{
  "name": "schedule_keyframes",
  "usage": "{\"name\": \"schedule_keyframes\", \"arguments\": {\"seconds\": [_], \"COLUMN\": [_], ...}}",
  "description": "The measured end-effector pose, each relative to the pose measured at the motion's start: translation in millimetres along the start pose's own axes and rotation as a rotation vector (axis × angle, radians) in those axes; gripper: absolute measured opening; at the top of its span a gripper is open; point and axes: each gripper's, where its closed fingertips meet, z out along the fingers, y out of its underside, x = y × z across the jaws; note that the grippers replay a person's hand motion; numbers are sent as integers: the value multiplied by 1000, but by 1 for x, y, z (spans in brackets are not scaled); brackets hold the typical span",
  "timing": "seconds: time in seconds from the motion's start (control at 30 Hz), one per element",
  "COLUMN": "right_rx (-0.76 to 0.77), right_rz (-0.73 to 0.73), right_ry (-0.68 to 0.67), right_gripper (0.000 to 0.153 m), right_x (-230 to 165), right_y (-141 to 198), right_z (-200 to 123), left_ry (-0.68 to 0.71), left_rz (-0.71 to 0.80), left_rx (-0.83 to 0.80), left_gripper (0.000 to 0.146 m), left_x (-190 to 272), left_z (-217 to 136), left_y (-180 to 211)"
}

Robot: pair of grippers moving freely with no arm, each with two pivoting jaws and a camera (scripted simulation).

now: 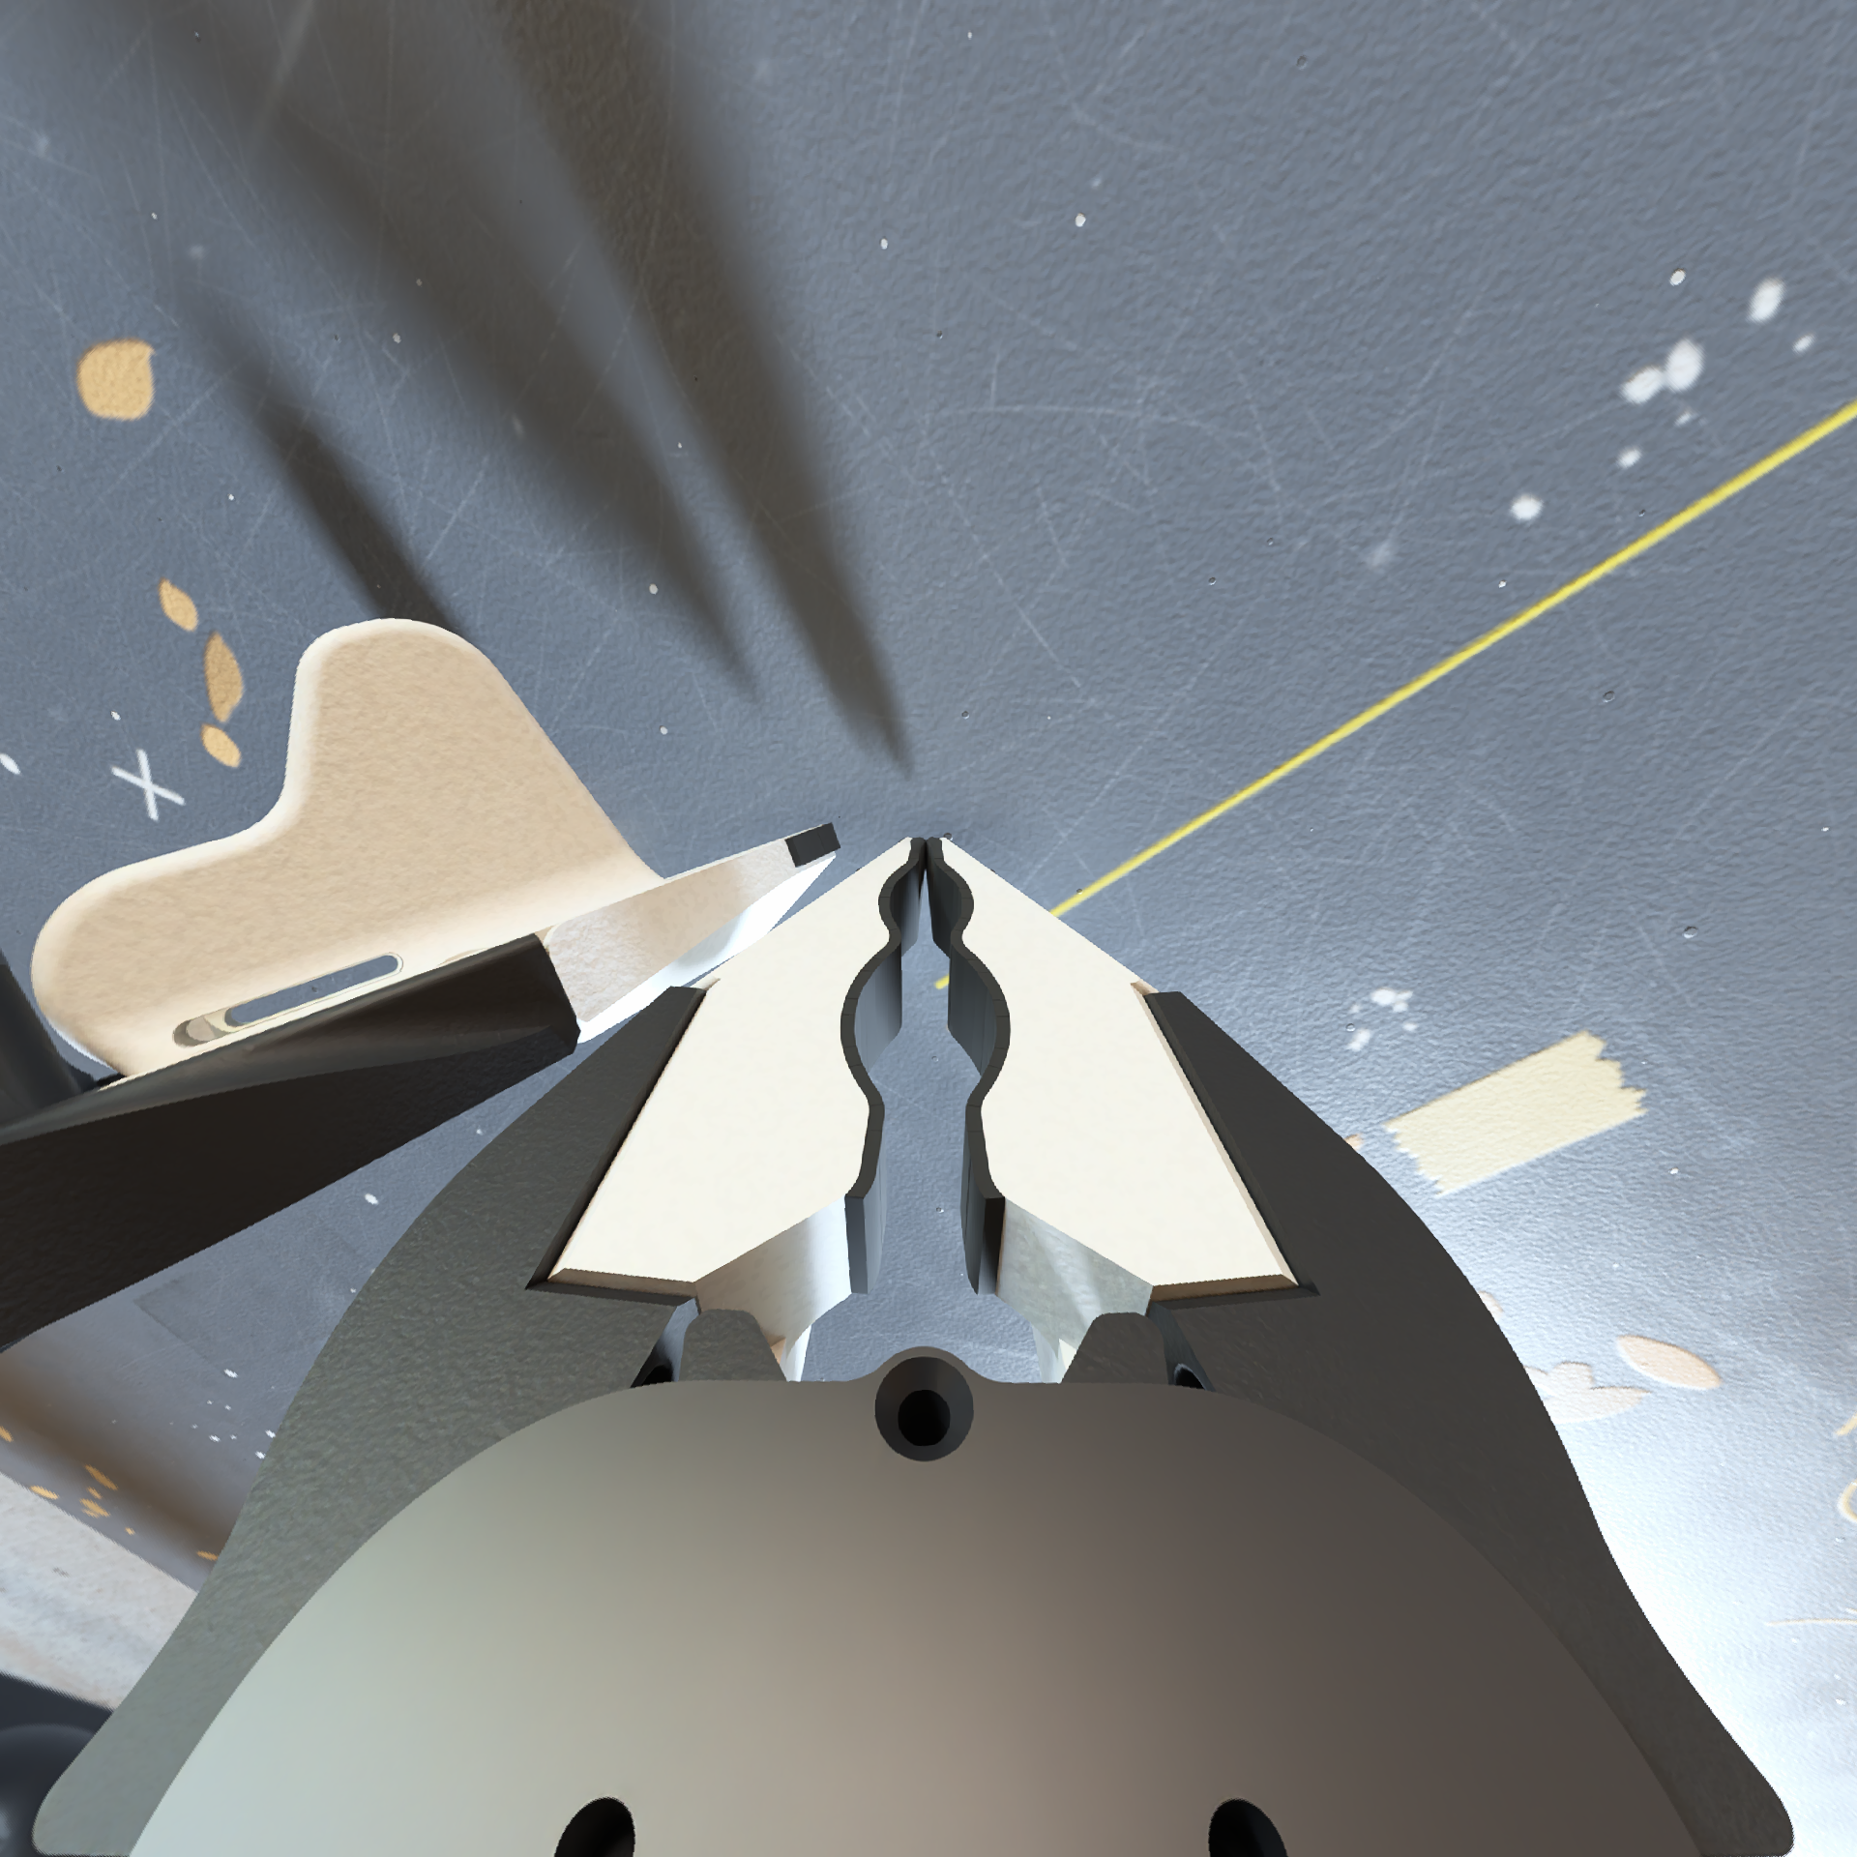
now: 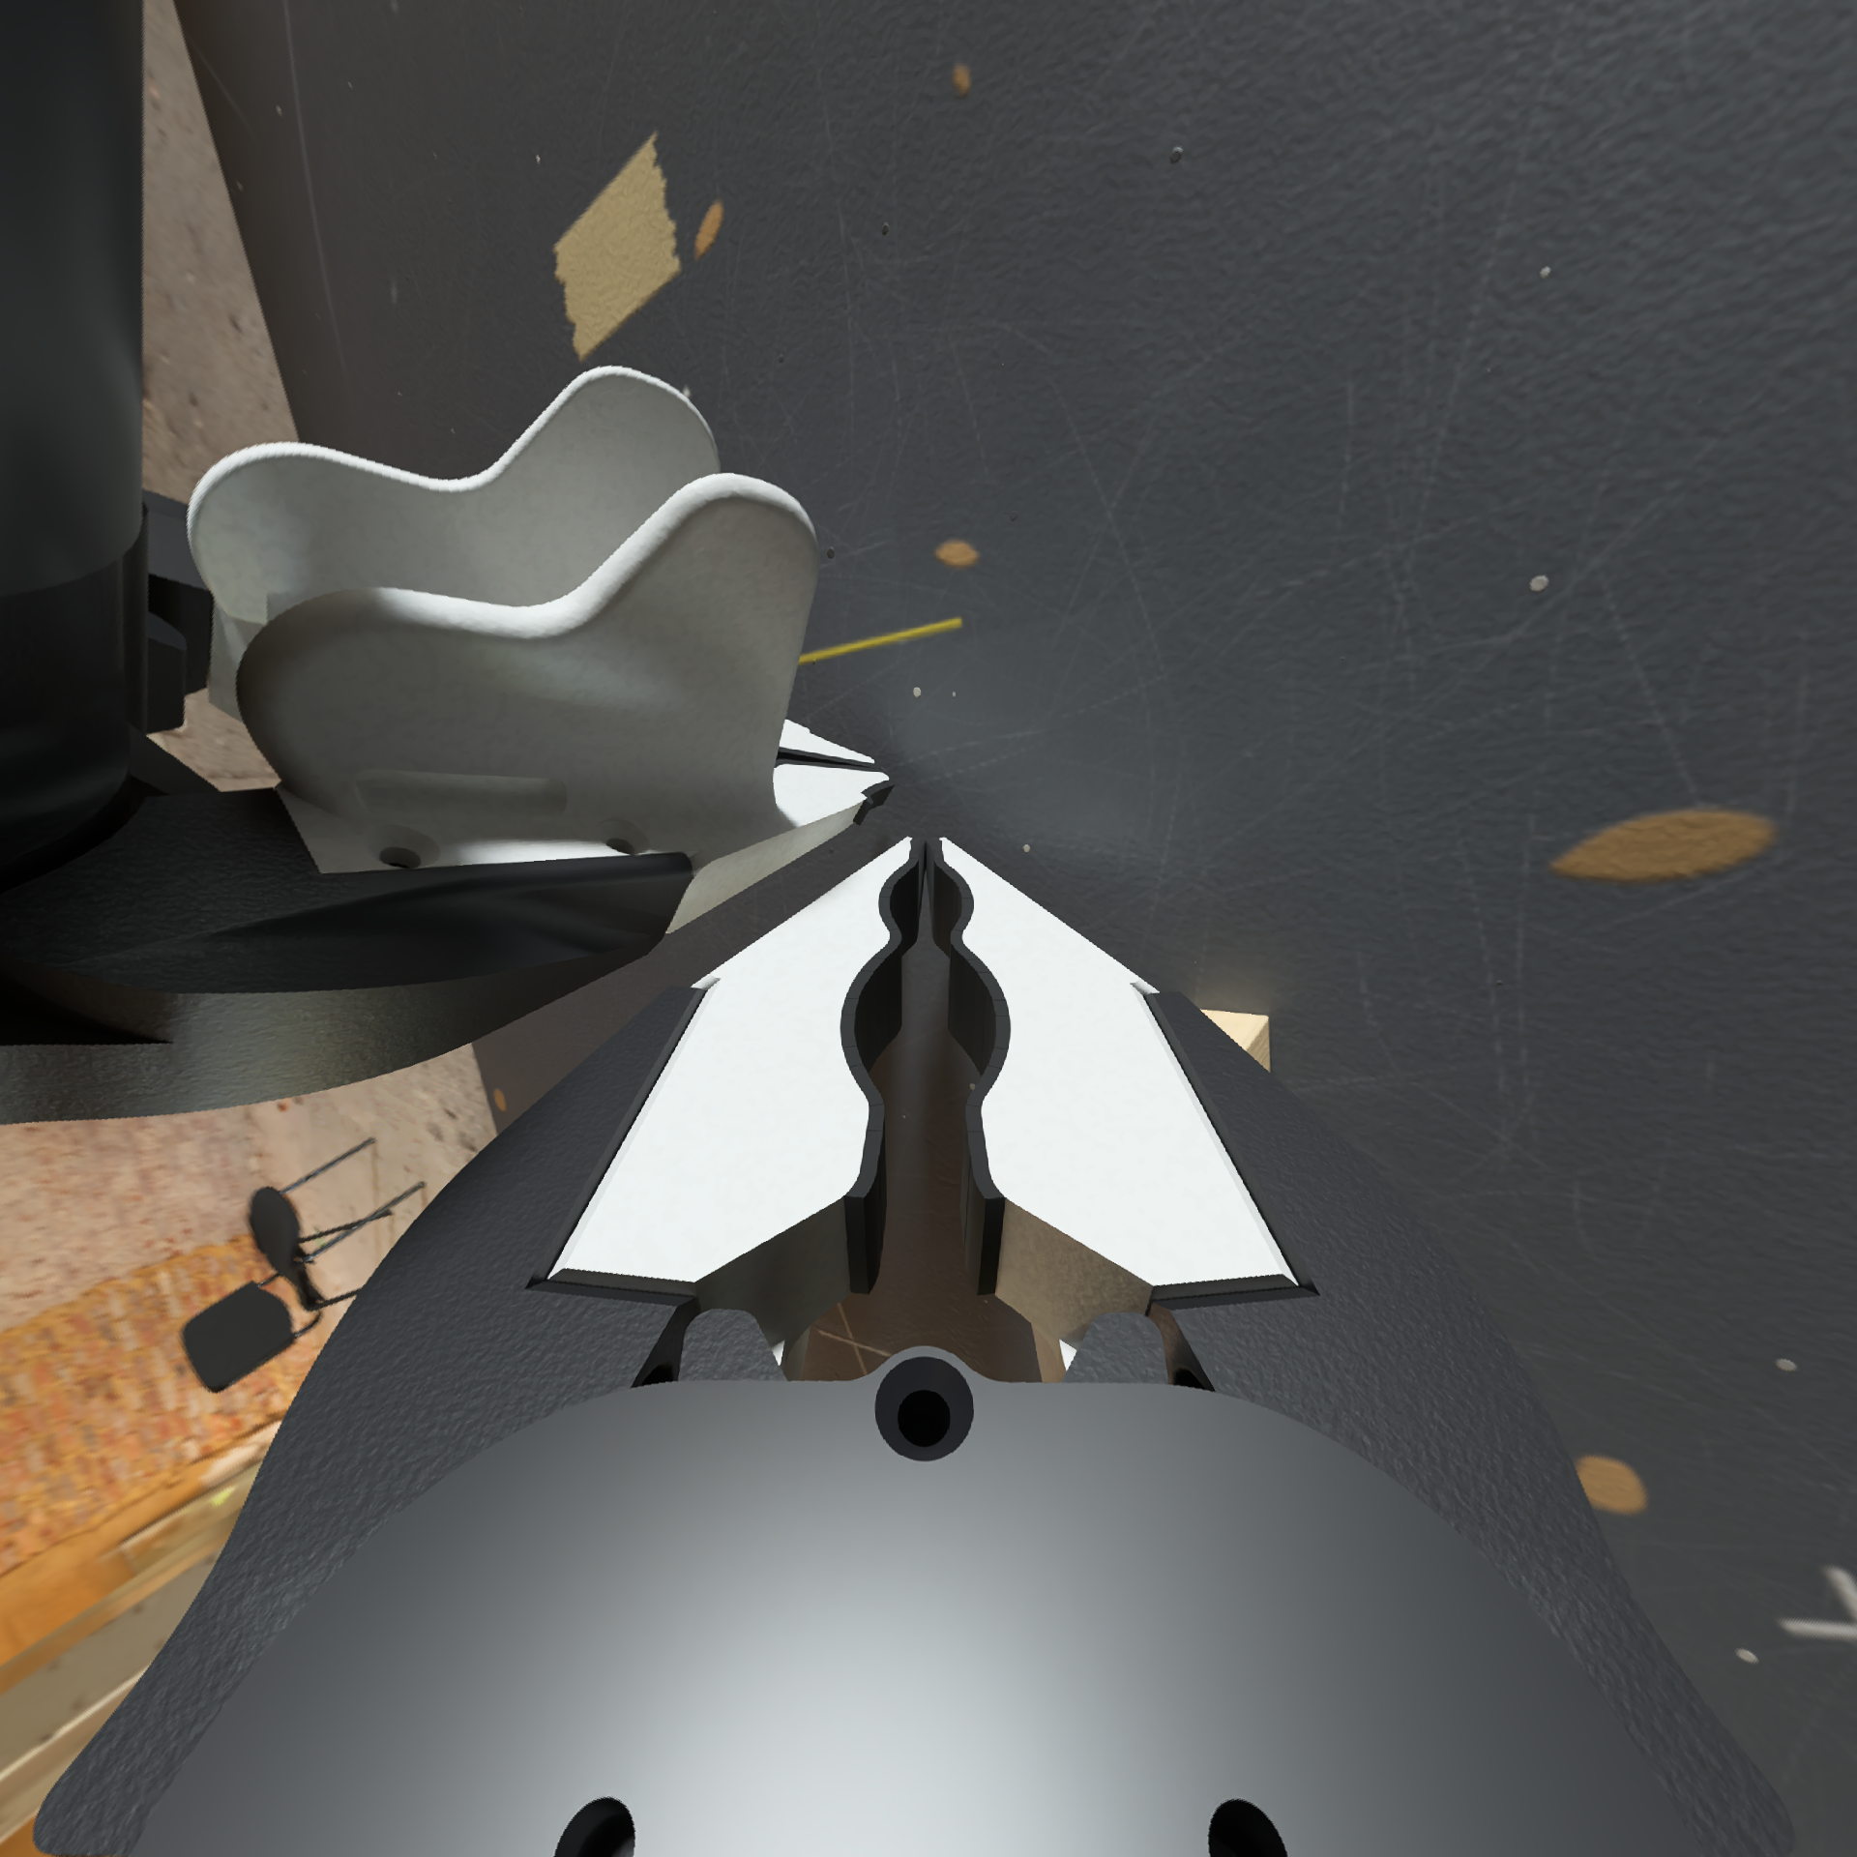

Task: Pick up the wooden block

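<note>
The wooden block (image 2: 1242, 1035) is pale. Only a corner shows in the right wrist view, beside and under my right gripper's right finger; the rest is hidden. My right gripper (image 2: 924, 846) is shut and empty, its tips over the dark grey table (image 2: 1407, 502). My left gripper (image 1: 924, 846) is shut and empty too, its tips close to the table (image 1: 1206, 301). The two grippers' tips nearly meet: the right gripper shows at the left of the left wrist view (image 1: 809, 846), and the left gripper at the left of the right wrist view (image 2: 869, 794). The block is not in the left wrist view.
The table carries paint specks, a yellow line (image 1: 1457, 643) and tape patches (image 1: 1507, 1115) (image 2: 613, 251). Its edge runs down the left of the right wrist view, with a floor, a woven rug (image 2: 100, 1407) and a small chair (image 2: 271, 1276) below. A dark cylinder (image 2: 60, 402) stands at far left.
</note>
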Motion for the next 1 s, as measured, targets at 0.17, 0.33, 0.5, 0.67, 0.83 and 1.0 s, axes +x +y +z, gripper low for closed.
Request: {"name": "schedule_keyframes", "arguments": {"seconds": [0.17,0.33,0.5,0.67,0.83,1.0], "right_rx": [35,133,52,30,33,37], "right_rz": [-9,-24,-45,-41,-28,-30], "right_ry": [32,105,116,107,104,102], "right_gripper": [0,0,0,0,0,0], "right_x": [3,5,4,2,2,2], "right_y": [-7,-20,-13,-12,-12,-12], "right_z": [-7,-26,-9,-1,0,0], "left_ry": [-2,-35,-70,-82,-70,-72], "left_rz": [5,13,28,16,-1,-10], "left_rx": [-10,-8,-20,-17,-19,-23], "left_gripper": [0,0,0,0,0,0], "left_x": [-1,-1,-1,-1,-1,-2], "left_z": [0,1,1,1,1,1], "left_y": [0,-1,0,-1,-1,-1]}}
